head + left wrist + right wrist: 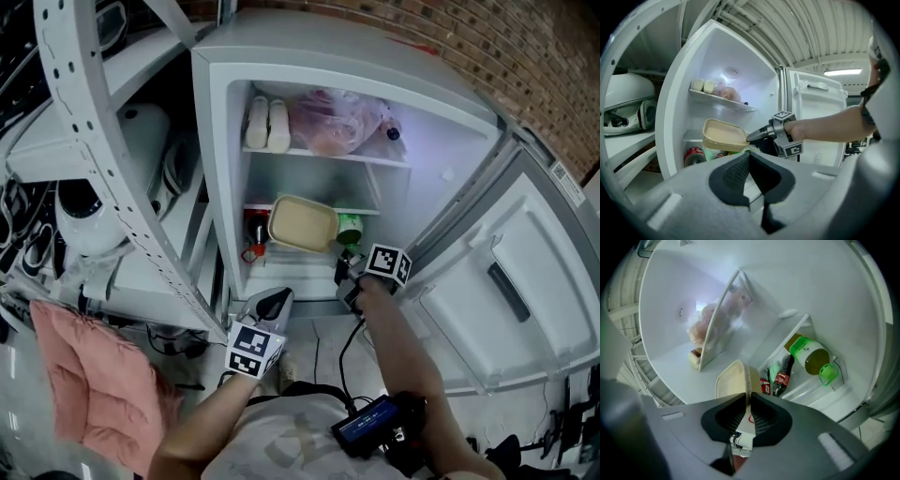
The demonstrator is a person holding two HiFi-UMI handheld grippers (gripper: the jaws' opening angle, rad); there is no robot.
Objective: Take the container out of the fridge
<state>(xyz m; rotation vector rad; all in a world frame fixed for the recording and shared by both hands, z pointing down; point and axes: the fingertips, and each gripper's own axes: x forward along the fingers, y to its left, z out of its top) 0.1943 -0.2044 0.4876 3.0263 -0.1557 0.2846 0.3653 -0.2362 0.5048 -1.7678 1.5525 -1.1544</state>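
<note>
Fridge (pixel 225 141) door is open. The container (pixel 302 223) sits at the front of the middle shelf, pinched at one rim edge by the right gripper (pixel 748 397).

Risks:
- Thin corner grip with the load cantilevered, so slip or rotation is likely.
- The nearby cola bottle (pixel 782 377) could be clipped.
- No support is offered by the left gripper (pixel 749 157), which is pressed together and empty.

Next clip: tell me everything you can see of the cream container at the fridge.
The container is a shallow cream tub, rectangular with rounded corners, plastic by its look, with a matching lid on. The right tool is shut on one edge of it and holds it tilted in the open fridge, in front of the lower shelf. Nothing else visibly touches it.
</note>
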